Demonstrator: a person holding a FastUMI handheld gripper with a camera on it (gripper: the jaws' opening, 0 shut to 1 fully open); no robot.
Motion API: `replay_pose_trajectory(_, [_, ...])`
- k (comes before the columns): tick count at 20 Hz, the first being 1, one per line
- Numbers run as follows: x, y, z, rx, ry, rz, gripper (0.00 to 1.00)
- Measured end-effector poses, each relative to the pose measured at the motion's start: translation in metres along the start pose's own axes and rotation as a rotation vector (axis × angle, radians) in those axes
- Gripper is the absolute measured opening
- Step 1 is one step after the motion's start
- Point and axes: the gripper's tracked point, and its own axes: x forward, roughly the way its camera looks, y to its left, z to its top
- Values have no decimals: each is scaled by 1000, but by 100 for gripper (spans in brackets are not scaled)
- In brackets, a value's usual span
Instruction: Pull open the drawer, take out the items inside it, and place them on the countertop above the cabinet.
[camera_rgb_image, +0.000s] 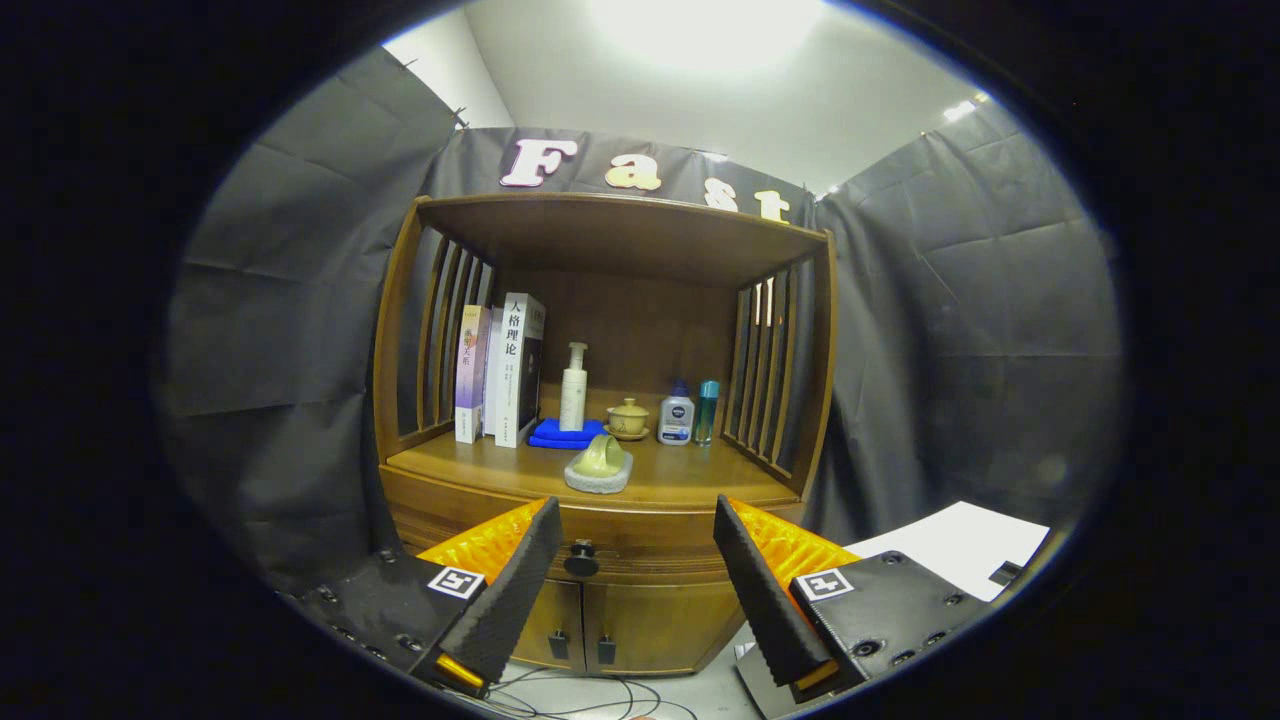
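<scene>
Two fingers of gripper (635, 540) stand wide apart, holding nothing, short of wooden cabinet (600, 400). Drawer (620, 545) shut, its dark knob (581, 560) between fingers, nearer left one. On counter (690, 475) above: green cup on stone coaster (599, 465); behind, books (500, 370), pump bottle (573, 387) on blue cloth (565, 433), lidded teacup (628, 418), two small bottles (690, 412).

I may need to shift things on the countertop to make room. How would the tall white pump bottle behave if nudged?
The pump bottle is tall and narrow, so it probably tips easily. It stands on a folded blue cloth, likely a soft, unsteady base. The open gripper is well short of it.
</scene>
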Motion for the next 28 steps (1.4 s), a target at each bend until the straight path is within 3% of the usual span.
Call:
replay_pose_trajectory(6, [-15,-8,1,-7,21,-42,97])
replay_pose_trajectory(28, [-29,13,33,-94,-12,-10,97])
